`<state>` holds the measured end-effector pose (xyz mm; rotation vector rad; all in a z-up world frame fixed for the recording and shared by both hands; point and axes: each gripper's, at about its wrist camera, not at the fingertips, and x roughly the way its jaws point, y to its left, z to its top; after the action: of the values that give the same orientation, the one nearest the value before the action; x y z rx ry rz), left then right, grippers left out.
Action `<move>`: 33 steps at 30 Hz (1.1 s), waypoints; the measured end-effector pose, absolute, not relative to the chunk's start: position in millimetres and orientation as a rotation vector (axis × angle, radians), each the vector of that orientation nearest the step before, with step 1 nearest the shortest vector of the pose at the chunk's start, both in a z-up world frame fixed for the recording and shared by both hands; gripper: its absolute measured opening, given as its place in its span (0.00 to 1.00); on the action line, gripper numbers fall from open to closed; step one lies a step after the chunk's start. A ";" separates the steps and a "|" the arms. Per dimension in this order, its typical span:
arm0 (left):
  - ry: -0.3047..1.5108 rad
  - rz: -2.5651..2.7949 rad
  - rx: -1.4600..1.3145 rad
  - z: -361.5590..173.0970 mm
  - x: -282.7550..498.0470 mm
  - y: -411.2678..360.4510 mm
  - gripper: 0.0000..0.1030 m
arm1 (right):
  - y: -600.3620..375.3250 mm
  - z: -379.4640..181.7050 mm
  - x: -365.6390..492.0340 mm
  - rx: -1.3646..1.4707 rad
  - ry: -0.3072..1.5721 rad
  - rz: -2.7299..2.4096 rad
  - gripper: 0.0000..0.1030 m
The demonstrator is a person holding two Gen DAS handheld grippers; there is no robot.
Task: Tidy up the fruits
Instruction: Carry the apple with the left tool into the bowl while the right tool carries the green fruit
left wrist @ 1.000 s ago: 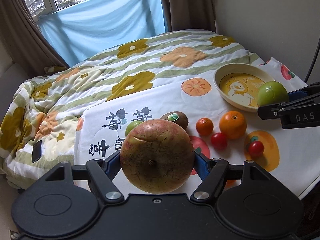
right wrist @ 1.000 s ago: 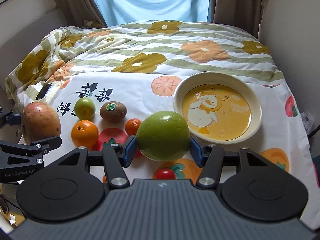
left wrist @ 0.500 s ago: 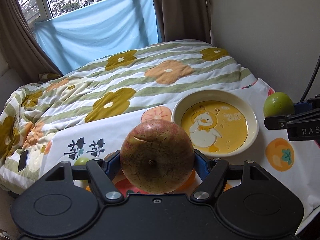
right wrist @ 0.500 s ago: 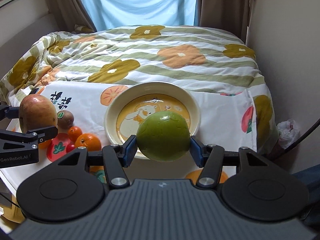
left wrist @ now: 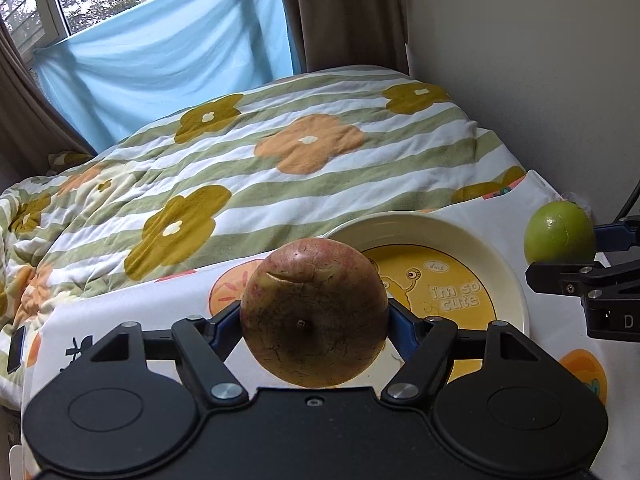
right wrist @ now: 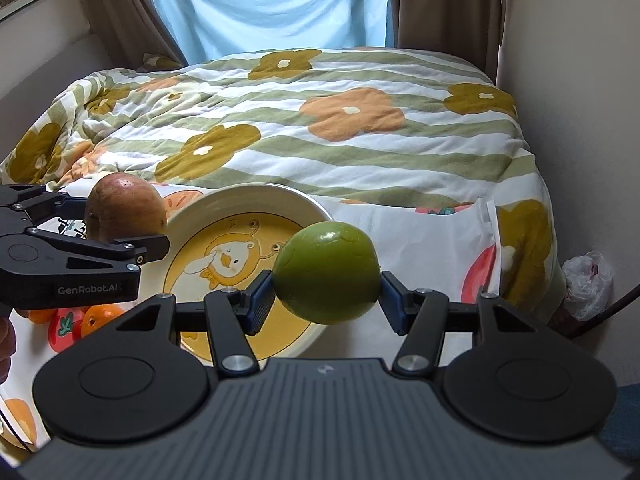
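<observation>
Bedroom setting: bed (right wrist: 360,128) under a green-striped floral quilt, blue cloth over the window behind; a white fruit-print cloth (right wrist: 420,248) covers the near surface.

Item 1: cream bowl (left wrist: 400,228) with yellow cartoon base, empty, resting on the cloth.

Item 2: left tongs (left wrist: 314,322), closed around a large russet-red fruit (left wrist: 314,312), pads pressed on both flanks, held in the air just short of the bowl's near-left rim.

Item 3: right tongs (right wrist: 326,300), closed likewise on a green fruit (right wrist: 326,272), raised over the bowl's right edge.

Item 4: small oranges (right wrist: 100,316), loose on the cloth at far left, partly hidden.

Step in hand, by judgement: carrying both fruits to the bowl. Next move calls for lowering each into the basin one at a time, then parting the tongs gently, so neither round fruit rolls out.
</observation>
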<state>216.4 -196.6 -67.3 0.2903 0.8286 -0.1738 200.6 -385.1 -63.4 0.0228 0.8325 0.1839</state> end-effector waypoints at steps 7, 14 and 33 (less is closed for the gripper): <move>0.878 -0.201 0.337 -96.8 251.5 -215.5 0.75 | -393.4 -81.6 229.3 0.029 0.854 0.180 0.69; 0.908 -0.216 0.384 -108.8 267.2 -228.1 0.76 | -399.5 -86.3 236.4 0.043 0.863 0.175 0.69; 0.860 -0.188 0.345 -87.7 241.1 -197.5 0.92 | -379.3 -87.4 245.2 0.004 0.868 0.229 0.69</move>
<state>241.1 -197.5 -87.7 0.3451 0.8602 -0.1877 245.2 -379.3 -87.4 0.0036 0.8676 0.2288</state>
